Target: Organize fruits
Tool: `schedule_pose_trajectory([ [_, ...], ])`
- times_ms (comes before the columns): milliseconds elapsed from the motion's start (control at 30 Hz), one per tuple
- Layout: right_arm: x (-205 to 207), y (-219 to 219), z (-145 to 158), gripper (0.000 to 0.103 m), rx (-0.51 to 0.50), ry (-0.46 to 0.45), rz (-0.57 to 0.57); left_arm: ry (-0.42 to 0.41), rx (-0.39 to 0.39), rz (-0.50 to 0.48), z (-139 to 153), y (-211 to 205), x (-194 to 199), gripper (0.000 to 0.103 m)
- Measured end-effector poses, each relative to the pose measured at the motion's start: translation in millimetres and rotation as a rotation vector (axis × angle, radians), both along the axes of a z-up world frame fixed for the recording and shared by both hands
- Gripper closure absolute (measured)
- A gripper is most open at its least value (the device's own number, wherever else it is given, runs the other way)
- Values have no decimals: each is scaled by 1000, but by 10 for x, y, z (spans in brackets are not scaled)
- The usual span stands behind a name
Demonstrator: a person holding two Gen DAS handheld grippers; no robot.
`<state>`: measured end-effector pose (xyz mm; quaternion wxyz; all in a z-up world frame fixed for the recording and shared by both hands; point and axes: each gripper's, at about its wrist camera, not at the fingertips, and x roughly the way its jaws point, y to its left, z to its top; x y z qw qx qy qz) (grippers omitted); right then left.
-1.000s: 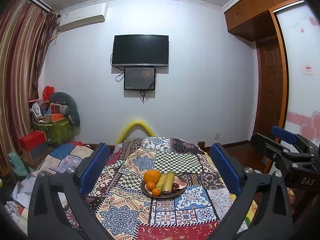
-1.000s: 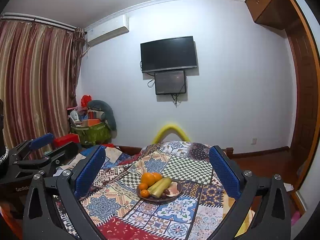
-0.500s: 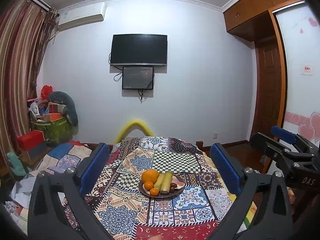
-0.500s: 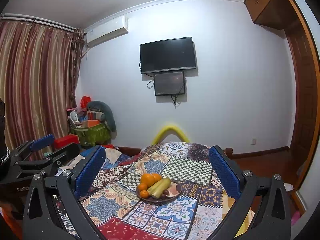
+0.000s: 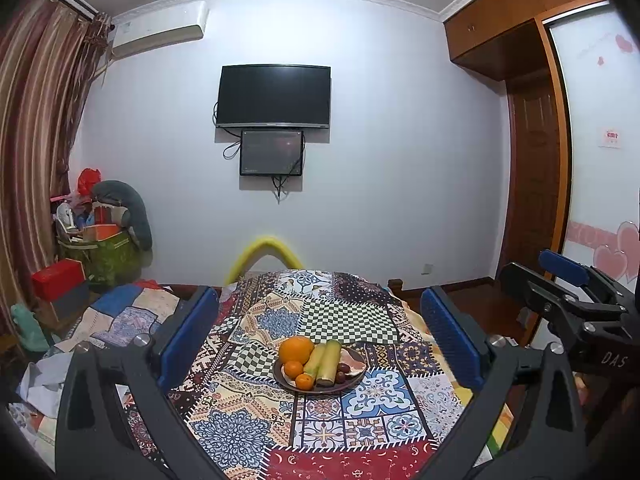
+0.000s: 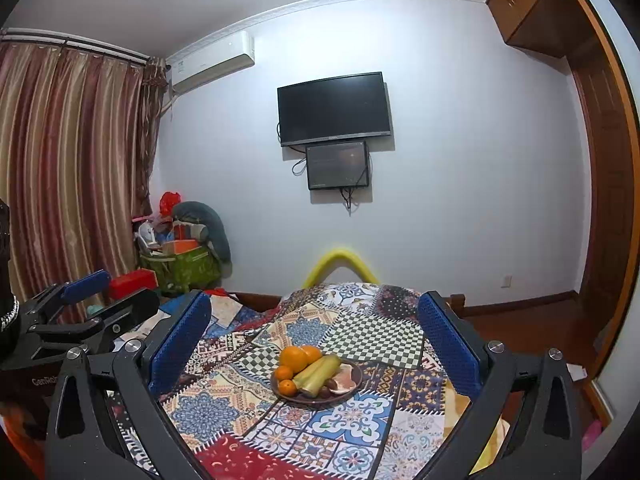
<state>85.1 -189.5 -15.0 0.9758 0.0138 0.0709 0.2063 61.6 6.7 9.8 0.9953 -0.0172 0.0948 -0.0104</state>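
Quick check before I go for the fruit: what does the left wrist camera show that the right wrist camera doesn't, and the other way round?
Only the left wrist view shows the right gripper at its right edge, the white panel with pink hearts behind it, and the left gripper head on, open and empty.

Only the right wrist view shows the left gripper from the side, low at its left edge, and the full width of the striped curtain.

Both show the plate of oranges, two green stalks and dark small fruit on the patchwork cloth, plus the wall television.
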Motion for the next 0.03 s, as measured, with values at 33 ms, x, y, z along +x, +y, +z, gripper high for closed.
schedule_pose_trajectory([
  [33,9,6,-5,0,-2,1,-1,3,0,2,-4,1,8,1],
])
